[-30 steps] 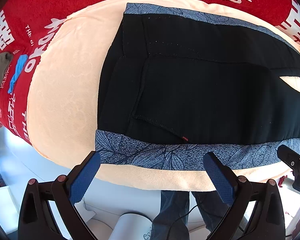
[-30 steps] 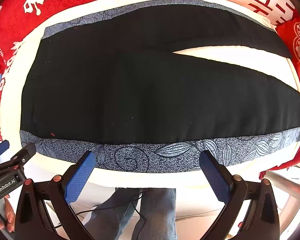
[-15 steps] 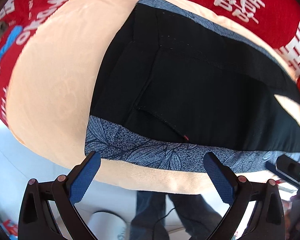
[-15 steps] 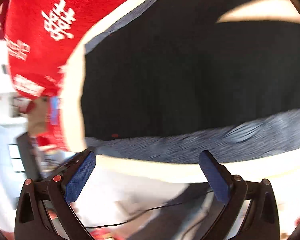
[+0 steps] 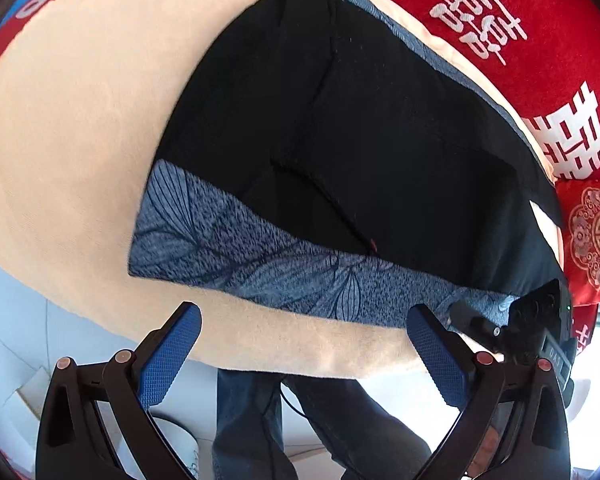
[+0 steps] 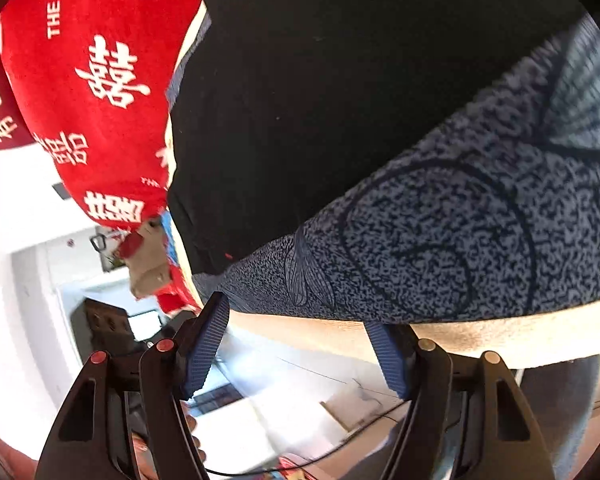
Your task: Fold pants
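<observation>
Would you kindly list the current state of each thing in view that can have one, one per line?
Black pants with blue leaf-patterned side stripes: spread flat, unfolded, legs apart at the far end.
Peach fleece blanket: spread flat under the pants.
Red cloth with white characters: lying under the blanket.
Left gripper: open, empty, off the near blanket edge.
Right gripper: open, empty, at the near stripe by the waist corner.

The left claw (image 5: pixel 304 350) hangs with its blue-padded fingers (image 5: pixel 168 356) spread wide, nothing between them; the right claw (image 6: pixel 300 346) is likewise parted, empty, its view tilted, and its body (image 5: pixel 540 320) shows at the left camera's right edge.
</observation>
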`<state>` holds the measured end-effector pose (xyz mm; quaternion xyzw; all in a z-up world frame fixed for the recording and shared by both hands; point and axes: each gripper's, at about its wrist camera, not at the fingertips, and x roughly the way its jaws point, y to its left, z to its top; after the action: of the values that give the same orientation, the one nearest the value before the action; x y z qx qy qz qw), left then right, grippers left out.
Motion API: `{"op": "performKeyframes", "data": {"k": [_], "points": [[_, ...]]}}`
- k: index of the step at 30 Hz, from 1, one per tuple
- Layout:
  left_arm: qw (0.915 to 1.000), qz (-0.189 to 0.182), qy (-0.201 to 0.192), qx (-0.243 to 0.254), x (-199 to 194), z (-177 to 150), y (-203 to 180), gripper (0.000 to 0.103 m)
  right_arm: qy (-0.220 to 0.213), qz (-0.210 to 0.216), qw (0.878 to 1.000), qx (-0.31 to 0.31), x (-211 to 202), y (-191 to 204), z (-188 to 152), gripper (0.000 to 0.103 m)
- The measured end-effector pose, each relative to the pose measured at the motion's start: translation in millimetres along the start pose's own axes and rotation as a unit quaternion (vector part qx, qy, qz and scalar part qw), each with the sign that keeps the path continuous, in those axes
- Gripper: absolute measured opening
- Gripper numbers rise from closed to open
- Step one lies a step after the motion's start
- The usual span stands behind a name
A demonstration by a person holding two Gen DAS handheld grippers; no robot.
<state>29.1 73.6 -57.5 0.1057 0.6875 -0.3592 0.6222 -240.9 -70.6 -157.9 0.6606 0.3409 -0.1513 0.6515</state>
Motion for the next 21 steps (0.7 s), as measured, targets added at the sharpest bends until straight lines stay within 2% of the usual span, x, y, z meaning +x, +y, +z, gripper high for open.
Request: {"op": "performKeyframes", "data": {"k": [1,3,4,5,8,11,14,15,17,18,20,21], "points": [[1.0,-0.005,0.001,-0.001,1.4,-1.4,1.3,0.103,-0.004,0.007,1.0,0.007,1.0,-1.4,0.0,0.071],[0.9999,-0.006,0.008,-0.005,6.5,-2.8,2.4,0.103,-0.012,0.031,0.999,0.027,1.8,-4.4,4.2,0.052],[0.9999,-0.008,0.01,-0.007,8.0,-2.8,2.9,0.103,-0.014,0.048,0.998,0.036,3.2,-4.0,8.1,0.024],[0.9998,-0.011,0.011,-0.012,9.1,-3.1,3.5,0.103,-0.017,0.055,0.997,0.044,5.1,-0.9,11.7,0.01],[0.9983,-0.039,0.013,-0.041,11.6,-1.8,7.4,0.103,-0.021,0.058,0.998,0.026,-3.1,11.5,13.4,0.01],[0.9897,-0.101,0.008,-0.101,10.7,8.5,12.9,0.103,-0.019,0.072,0.997,0.005,-14.8,27.5,8.3,0.009],[0.9829,-0.121,-0.009,-0.139,9.4,20.5,15.1,0.101,-0.012,0.081,0.997,-0.009,-20.9,35.5,8.4,0.009],[0.9839,-0.113,-0.013,-0.138,10.8,27.0,10.6,0.095,-0.009,0.081,0.997,-0.012,-20.4,37.2,9.5,0.009],[0.9864,-0.114,-0.003,-0.118,15.5,32.8,5.5,0.05,-0.001,0.076,0.997,-0.021,-21.8,33.0,11.9,0.013],[0.9868,-0.119,0.001,-0.109,17.6,36.2,4.5,0.045,0.003,0.072,0.997,-0.023,-21.5,31.6,12.8,0.013],[0.9887,-0.118,-0.005,-0.092,15.6,37.1,1.0,0.025,0.01,0.055,0.998,-0.022,-21.8,23.3,14.4,0.017],[0.9902,-0.115,-0.007,-0.079,11.6,37.3,-0.3,0.025,0.009,0.046,0.999,-0.021,-22.6,18.0,15.7,0.018]]}}
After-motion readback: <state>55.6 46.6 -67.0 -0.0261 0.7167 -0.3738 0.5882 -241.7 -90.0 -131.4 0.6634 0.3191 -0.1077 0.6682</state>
